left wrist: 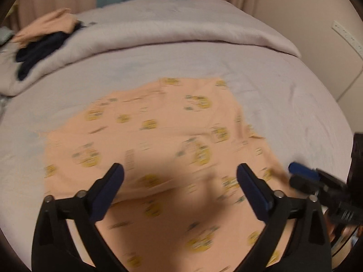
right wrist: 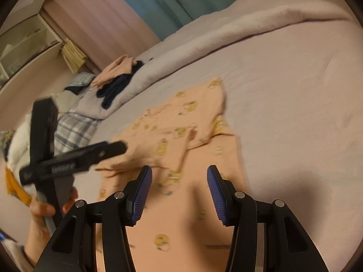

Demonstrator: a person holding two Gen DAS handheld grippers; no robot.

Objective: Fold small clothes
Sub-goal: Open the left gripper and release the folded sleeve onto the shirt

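The left hand-held gripper [left wrist: 180, 170] hangs over the near part of a peach garment [left wrist: 158, 140], its jaws spread wide with nothing between them. The right hand-held gripper [right wrist: 179, 172] stands about half open above the same cloth; no fabric appears caught between its blue ribbed pads [right wrist: 141, 195], though blur makes this hard to confirm. In the right wrist view, a person's hand [right wrist: 48, 206] grips the handle of the left tool at the lower left.

The garment, printed with small yellow figures, lies spread on the bed [left wrist: 295, 104], roughly in the middle of the sheet. One layer is folded over the rest, so a fold edge crosses the cloth just beyond the left jaws. Its far edge runs fairly straight; its left edge is ragged and uneven. A sleeve-like part [right wrist: 211, 99] reaches toward the far side.

Bare pale sheet surrounds the garment, widest to the right and beyond it. Farther back, a rolled-back duvet [left wrist: 192, 29] forms a thick ridge across the bed. On its left end sits a small heap of clothes [left wrist: 43, 38], peach over dark navy, well apart from the spread garment. Curtains [right wrist: 158, 2] hang behind the bed.
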